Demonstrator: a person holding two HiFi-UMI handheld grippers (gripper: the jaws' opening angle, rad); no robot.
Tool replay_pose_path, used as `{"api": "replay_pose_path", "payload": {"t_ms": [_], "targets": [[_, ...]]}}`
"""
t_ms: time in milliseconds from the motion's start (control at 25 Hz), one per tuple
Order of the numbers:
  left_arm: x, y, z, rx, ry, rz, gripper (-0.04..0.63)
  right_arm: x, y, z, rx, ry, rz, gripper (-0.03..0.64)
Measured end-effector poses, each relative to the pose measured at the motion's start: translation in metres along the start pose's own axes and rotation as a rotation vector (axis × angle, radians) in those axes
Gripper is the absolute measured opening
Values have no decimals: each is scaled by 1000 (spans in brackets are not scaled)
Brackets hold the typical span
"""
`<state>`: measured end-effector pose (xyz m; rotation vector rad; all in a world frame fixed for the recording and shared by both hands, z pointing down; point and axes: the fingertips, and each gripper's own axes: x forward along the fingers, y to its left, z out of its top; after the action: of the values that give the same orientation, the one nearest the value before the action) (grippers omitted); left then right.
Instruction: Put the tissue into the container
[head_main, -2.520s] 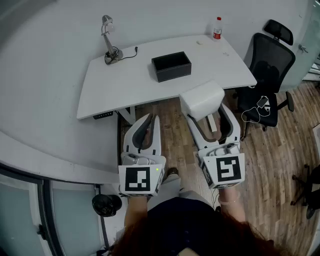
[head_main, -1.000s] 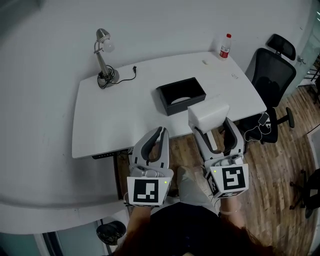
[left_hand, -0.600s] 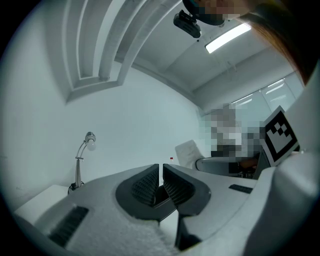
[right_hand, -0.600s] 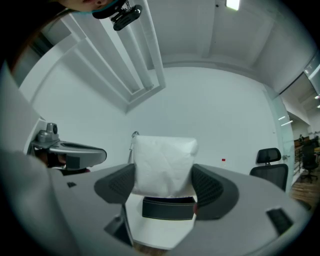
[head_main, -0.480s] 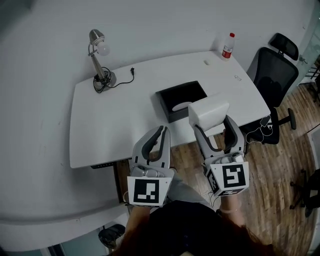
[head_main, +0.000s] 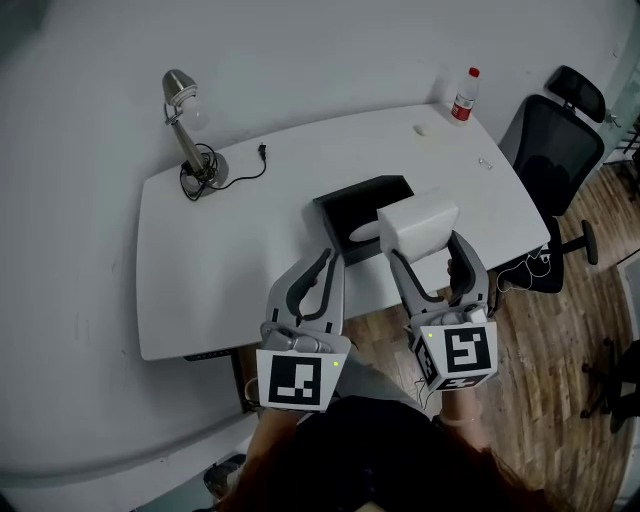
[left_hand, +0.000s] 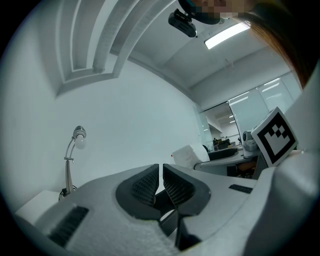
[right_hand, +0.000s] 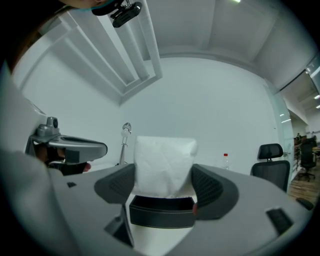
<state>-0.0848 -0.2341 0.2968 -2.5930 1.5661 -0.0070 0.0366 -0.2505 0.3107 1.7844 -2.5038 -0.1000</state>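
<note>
A white desk (head_main: 220, 260) stands against a pale wall, with a lamp (head_main: 183, 125) at its far left. My right gripper (head_main: 422, 252) has its jaws closed on the white tissue (head_main: 418, 226), which sits over the near right edge of the black container (head_main: 345, 212). My left gripper (head_main: 324, 266) is empty, its jaws pressed almost together, above the desk's near edge.

One tissue (head_main: 417, 222), one container (head_main: 360, 188), one lamp (head_main: 187, 140), one bottle (head_main: 463, 95).

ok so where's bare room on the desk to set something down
Widest bare patch: desk between lamp and container. Smaller strip behind the container, toward the bottle. Crowded near the container's front, where the right gripper holds the tissue.
</note>
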Motion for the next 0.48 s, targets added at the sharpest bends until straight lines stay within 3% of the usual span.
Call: {"api": "replay_pose_path", "payload": {"t_ms": [480], "targets": [[40, 29, -7, -17, 19, 13, 44, 55, -4, -27, -5, 136, 47, 370]]}}
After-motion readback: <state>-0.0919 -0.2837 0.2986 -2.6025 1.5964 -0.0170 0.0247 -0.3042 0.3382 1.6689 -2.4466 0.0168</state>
